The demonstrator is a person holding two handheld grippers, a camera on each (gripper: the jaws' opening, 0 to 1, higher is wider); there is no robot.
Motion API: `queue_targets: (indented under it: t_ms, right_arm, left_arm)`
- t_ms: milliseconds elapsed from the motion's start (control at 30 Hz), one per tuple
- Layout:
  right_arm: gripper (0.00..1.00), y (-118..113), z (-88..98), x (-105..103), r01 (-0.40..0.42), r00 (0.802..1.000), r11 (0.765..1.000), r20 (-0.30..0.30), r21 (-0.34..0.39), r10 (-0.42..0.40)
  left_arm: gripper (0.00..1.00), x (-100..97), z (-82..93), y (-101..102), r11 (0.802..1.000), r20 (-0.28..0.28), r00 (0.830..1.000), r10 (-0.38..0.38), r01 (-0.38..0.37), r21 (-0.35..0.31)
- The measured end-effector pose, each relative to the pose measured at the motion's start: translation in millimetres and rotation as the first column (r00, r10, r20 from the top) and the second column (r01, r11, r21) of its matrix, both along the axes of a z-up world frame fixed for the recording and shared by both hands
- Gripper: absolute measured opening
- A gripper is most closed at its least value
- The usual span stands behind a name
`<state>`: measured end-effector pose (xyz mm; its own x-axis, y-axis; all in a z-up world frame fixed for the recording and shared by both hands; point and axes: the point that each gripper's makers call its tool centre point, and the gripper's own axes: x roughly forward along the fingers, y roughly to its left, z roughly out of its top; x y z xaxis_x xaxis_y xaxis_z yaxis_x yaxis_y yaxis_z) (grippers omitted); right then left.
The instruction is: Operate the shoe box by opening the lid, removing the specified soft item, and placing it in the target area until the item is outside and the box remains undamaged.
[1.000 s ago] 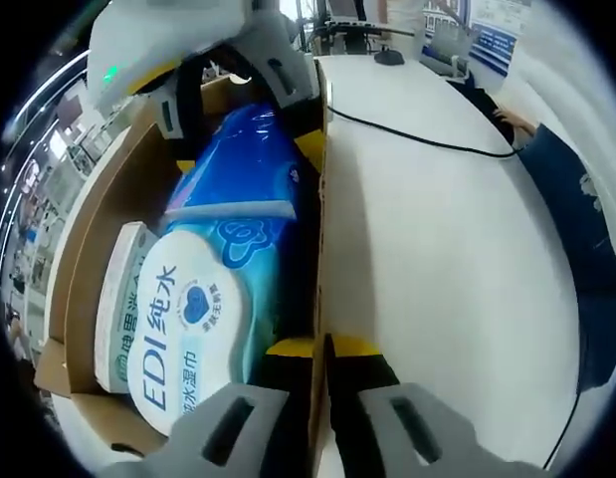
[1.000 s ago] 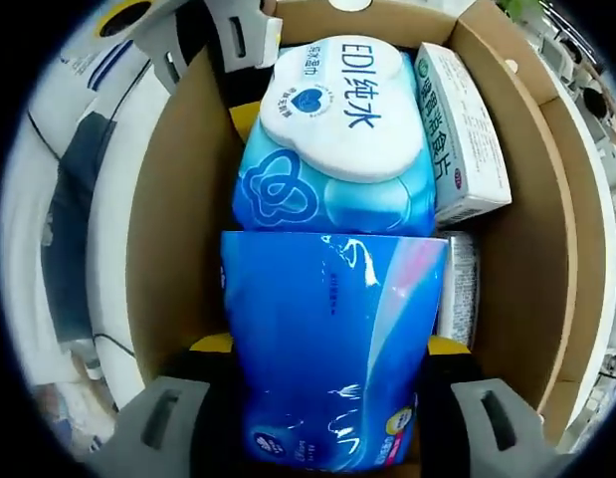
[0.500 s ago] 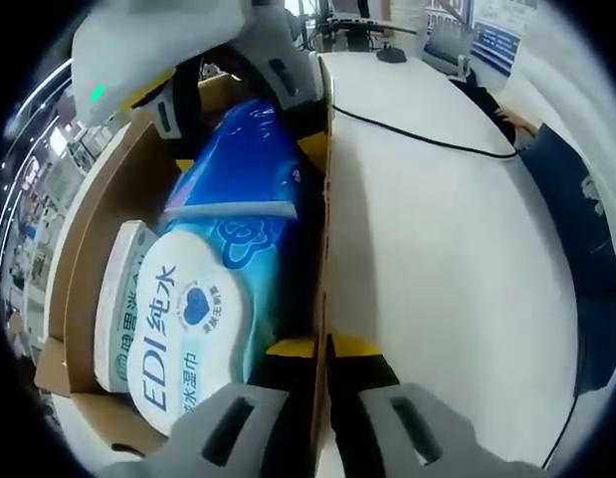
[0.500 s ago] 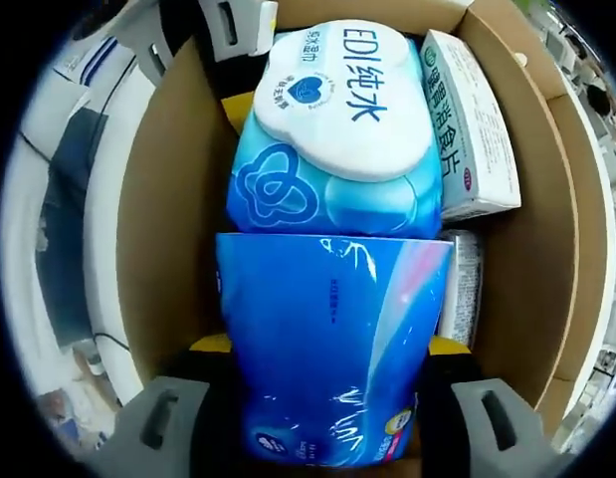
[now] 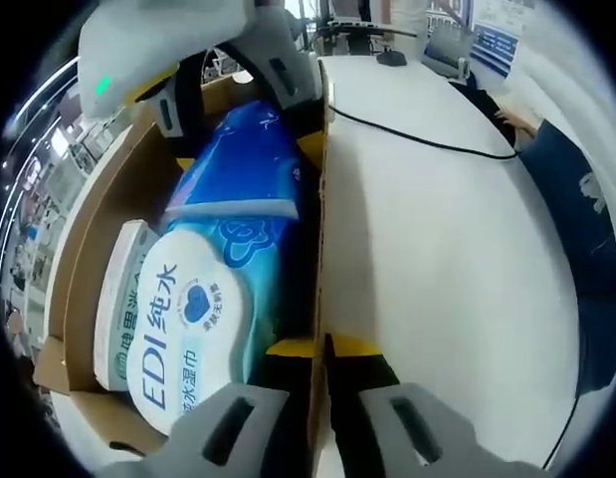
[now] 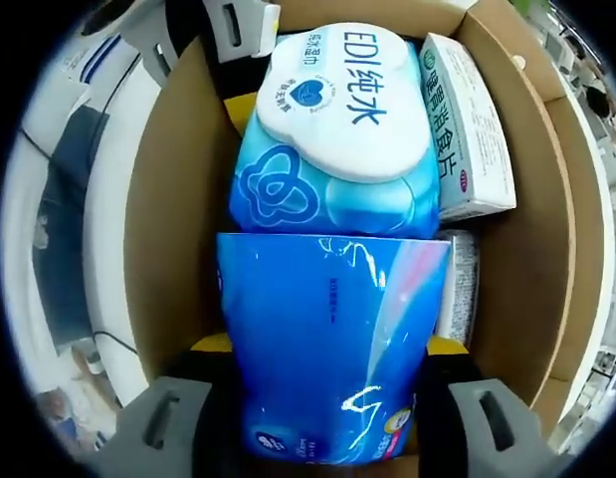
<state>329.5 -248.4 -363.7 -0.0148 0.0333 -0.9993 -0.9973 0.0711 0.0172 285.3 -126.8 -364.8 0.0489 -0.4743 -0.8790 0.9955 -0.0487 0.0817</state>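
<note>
Inside the box: an open cardboard shoe box (image 6: 173, 199) sits on a white table (image 5: 437, 259), lid already off, holding packs side by side.
Soft item: a glossy blue soft pack (image 6: 332, 339) lies at the box's near end in the right gripper view, touching a wet-wipes pack (image 6: 337, 129) beyond it.
Right gripper (image 6: 327, 423): jaws straddle the blue pack and press both its sides, likely ready to lift.
Left gripper (image 5: 322, 413): jaws clenched on the box's side wall, probably steadying it.
Neighbours: a white carton (image 6: 472, 129) stands against the far wall.
</note>
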Motion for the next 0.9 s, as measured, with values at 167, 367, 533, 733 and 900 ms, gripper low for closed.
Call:
queue_targets:
  t_ms: [167,367,533,733,900]
  right_arm:
    - [0.67,0,1.6,1,-0.006,1.0,1.0,0.008,0.015,0.006]
    - [0.66,-1,7.5,1,-0.01,1.0,0.999,0.022,0.031,0.01]
    - [0.66,-1,12.0,1,-0.009,1.0,0.999,0.015,0.044,0.008]
    - [0.66,-2,16.0,-2,-0.004,1.0,0.999,0.007,0.052,0.003]
    - [0.65,-1,18.4,-5,0.002,1.0,0.998,0.008,0.055,-0.003]
  left_arm:
    - [0.01,0.5,0.0,0,1.0,-0.001,1.0,0.0,0.0,0.0]
    - [0.01,1.0,-0.3,-1,1.0,0.004,1.0,-0.002,0.002,-0.001]
    - [0.01,1.0,0.3,-2,1.0,0.007,1.0,-0.002,0.002,0.0]
    - [0.01,0.5,0.6,-2,1.0,0.004,1.0,-0.005,0.005,0.0]
    - [0.01,0.0,-0.1,-2,1.0,0.003,1.0,-0.01,0.01,0.001]
